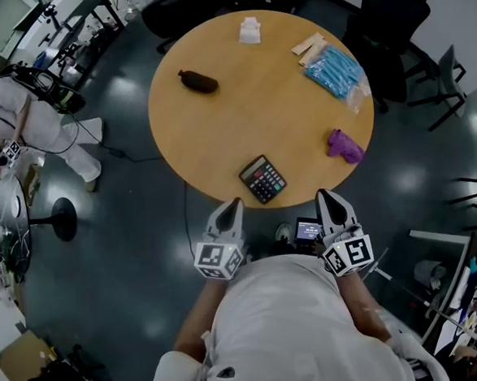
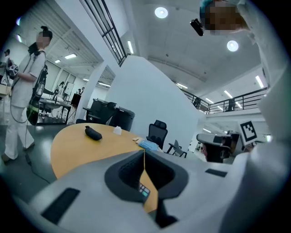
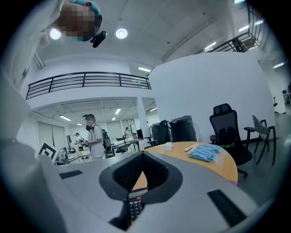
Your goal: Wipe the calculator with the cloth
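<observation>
Lying flat by the worktop's [image 1: 217,122] near edge, slightly skewed to it, the calculator [image 1: 262,178] looks light, stiff and thin. It is a hard slab with raised keys, likely to skid on the smooth wood under a sideways rub. It would want pinning by a short end or a corner while the keys and display are wiped gently.

The cloth [image 1: 345,145], a crumpled purple wad near the right edge and well apart from the calculator, looks soft and limp. A pinch on any raised fold should lift it, though it will probably drape and bunch.

The left gripper [image 1: 233,204] and right gripper [image 1: 324,194] hang just off the near edge, either side of the calculator, each with its fingers closed tight on nothing.

By count:
- one calculator
- one cloth
- one dark pouch [image 1: 198,81] toward the left edge
- one white wad [image 1: 249,30] at the far edge
- one blue pack [image 1: 336,69] toward the far right
- tan packets [image 1: 310,49] beside the pack, their number unclear
</observation>
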`<state>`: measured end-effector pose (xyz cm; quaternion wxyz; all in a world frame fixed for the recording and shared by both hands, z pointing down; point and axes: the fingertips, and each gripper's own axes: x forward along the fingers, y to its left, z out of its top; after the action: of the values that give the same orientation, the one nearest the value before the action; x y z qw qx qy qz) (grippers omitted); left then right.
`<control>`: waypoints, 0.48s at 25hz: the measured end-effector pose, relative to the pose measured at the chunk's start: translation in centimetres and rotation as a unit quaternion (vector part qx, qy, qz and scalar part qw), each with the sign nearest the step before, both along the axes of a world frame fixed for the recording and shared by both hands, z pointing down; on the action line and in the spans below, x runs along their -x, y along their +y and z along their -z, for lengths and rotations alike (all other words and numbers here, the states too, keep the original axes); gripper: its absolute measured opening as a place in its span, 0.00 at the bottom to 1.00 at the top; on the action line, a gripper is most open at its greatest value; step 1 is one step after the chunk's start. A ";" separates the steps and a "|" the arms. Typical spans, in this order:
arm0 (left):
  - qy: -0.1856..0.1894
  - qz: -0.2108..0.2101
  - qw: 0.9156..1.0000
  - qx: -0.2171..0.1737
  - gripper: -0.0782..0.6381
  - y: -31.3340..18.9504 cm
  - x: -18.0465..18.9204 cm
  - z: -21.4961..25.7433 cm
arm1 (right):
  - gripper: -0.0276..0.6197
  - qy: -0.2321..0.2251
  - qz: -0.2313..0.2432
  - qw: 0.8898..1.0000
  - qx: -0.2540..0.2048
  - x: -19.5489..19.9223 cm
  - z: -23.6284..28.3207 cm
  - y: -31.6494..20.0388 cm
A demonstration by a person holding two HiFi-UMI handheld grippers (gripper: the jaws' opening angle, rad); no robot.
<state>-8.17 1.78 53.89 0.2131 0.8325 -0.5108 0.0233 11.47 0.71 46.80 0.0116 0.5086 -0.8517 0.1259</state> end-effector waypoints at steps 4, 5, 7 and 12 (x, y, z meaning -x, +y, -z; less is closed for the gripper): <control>-0.007 -0.011 1.000 0.025 0.13 -1.9 0.4 -4.1 | 0.07 0.007 0.003 1.000 0.002 -0.2 -0.3 -0.1; -0.011 -0.014 0.999 0.034 0.13 -2.7 0.5 -5.4 | 0.07 0.008 0.005 1.000 0.005 -0.3 -0.4 -0.1; -0.017 -0.015 0.998 0.058 0.13 -4.5 0.8 -8.3 | 0.07 0.011 0.007 1.000 0.012 -0.5 -0.8 -0.2; -0.007 -0.026 0.990 0.140 0.27 -8.2 1.5 -16.1 | 0.07 0.020 0.005 0.999 0.032 -1.1 -1.7 -0.1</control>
<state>-9.64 -6.43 69.95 0.3235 0.8073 -0.4821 0.1058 12.55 0.66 48.54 0.0457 0.5065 -0.8492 0.1423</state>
